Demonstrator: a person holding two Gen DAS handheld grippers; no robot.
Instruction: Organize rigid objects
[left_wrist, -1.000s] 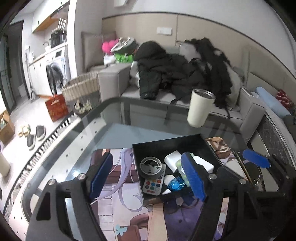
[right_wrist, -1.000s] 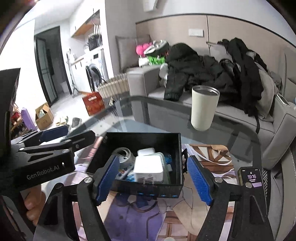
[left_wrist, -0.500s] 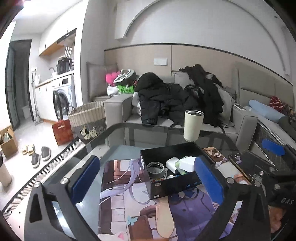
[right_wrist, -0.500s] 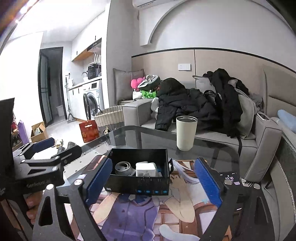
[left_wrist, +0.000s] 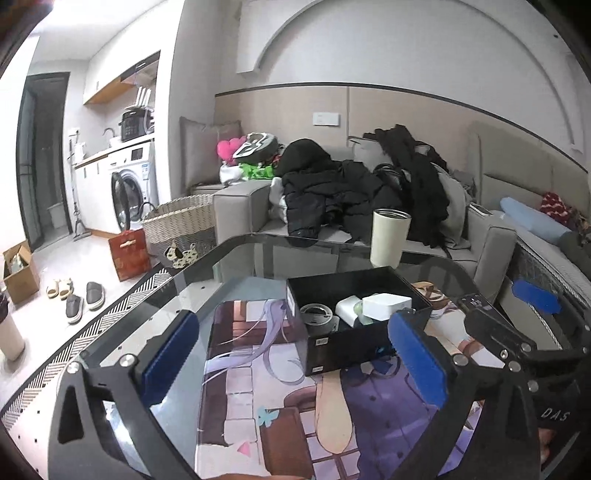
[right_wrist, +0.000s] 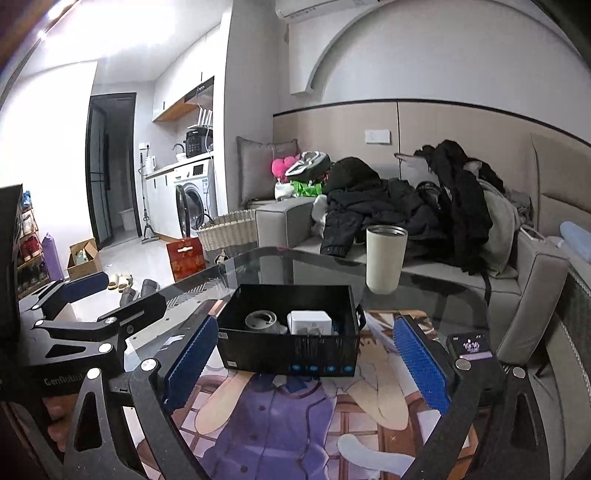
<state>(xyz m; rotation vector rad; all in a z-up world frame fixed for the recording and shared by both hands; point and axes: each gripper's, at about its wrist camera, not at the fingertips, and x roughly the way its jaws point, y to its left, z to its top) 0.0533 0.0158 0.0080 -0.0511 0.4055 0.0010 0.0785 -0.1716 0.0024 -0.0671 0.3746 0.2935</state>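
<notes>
Here, the black box (right_wrist: 288, 332) sits on the printed mat (right_wrist: 280, 413) on the glass surface (left_wrist: 236, 266), holding a tape roll (right_wrist: 261, 322) and white adapter (right_wrist: 308, 322). Left tool (left_wrist: 295, 363) spread wide, empty; right tool (right_wrist: 306, 365) opening, nothing gripped.

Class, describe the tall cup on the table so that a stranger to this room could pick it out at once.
Start at the glass table in front of the grey sofa. Beyond the black box of small items, near the table's far edge, stands the cup. It is the only tall upright thing there: cream, with a metal rim, open-topped.
</notes>
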